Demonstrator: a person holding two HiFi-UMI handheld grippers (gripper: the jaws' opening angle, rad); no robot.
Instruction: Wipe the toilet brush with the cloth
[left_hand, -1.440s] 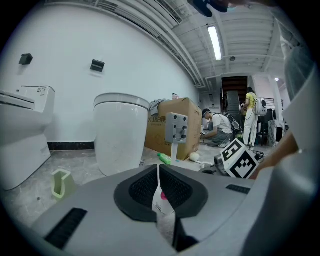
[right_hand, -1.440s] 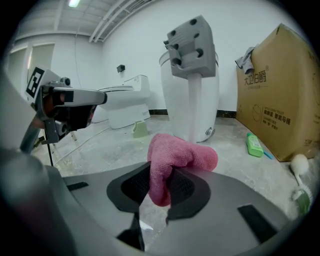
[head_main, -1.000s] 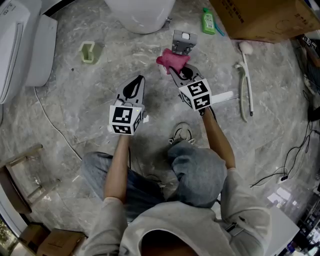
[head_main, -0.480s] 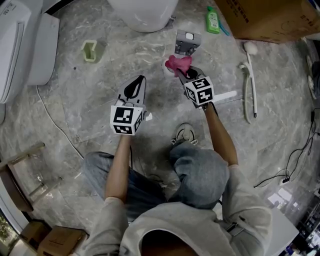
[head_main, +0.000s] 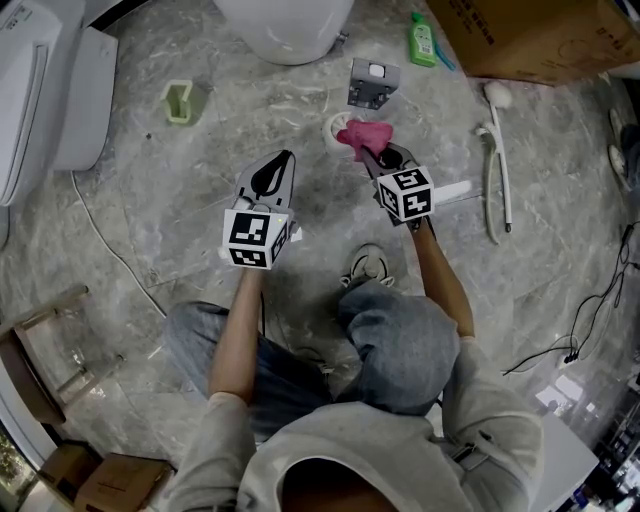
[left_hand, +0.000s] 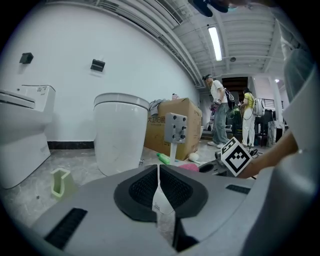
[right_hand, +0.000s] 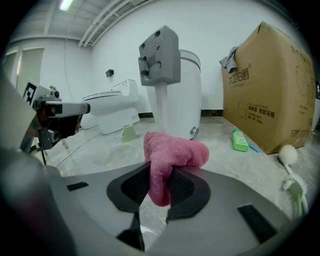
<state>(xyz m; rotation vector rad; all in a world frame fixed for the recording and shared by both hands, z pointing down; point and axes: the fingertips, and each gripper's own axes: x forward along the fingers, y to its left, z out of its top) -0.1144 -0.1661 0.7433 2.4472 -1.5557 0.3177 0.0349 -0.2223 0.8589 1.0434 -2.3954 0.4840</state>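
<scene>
**Holding the pink cloth above the floor, with the brush lying apart**

The grey marbled floor (head_main: 150, 200) fills the head view. A white toilet (head_main: 285, 30) stands at its far edge, and a cardboard box (head_main: 530, 35) sits to the right of it.

The left gripper (head_main: 283, 158) hangs over bare floor. Its jaws are pressed together at the tips with nothing between them. The right gripper (head_main: 368, 150) is beside it and slightly further forward. Its jaws are clamped on the cloth (head_main: 362, 136), which bunches up in a pink fold above the pads and droops between them.

The toilet brush (head_main: 497, 160) lies flat on the floor, well to the right of both grippers. Its pale round head points toward the box, and neither the cloth nor either gripper touches it.

Just beyond the cloth, a grey block (head_main: 372, 82) sits on top of a white post (right_hand: 162, 102). A green bottle (head_main: 420, 40) lies near the box, and a small green holder (head_main: 176, 103) rests on the floor to the left of the toilet.
</scene>
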